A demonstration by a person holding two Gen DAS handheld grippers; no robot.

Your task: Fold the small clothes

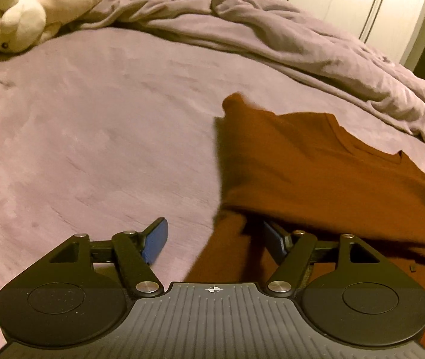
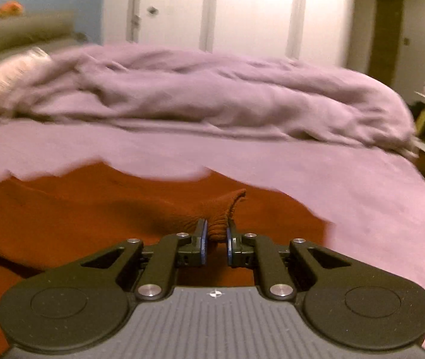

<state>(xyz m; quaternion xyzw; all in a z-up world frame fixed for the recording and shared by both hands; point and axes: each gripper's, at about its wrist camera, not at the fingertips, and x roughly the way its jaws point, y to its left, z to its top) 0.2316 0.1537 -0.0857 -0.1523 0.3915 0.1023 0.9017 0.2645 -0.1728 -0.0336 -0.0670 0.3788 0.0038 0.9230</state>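
A bed (image 1: 92, 125) in a mauve sheet — three things lie on it.
A rust-red shirt (image 1: 317, 167) lies at the near side, a crumpled mauve duvet (image 1: 272, 42) is heaped along the far side, and a cream plush toy (image 1: 18, 24) rests at the duvet's end.

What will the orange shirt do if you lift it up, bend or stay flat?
The orange shirt would probably flop and droop: it bunches into a soft fold between the right gripper fingers. It looks thin, so likely light. It won't roll.
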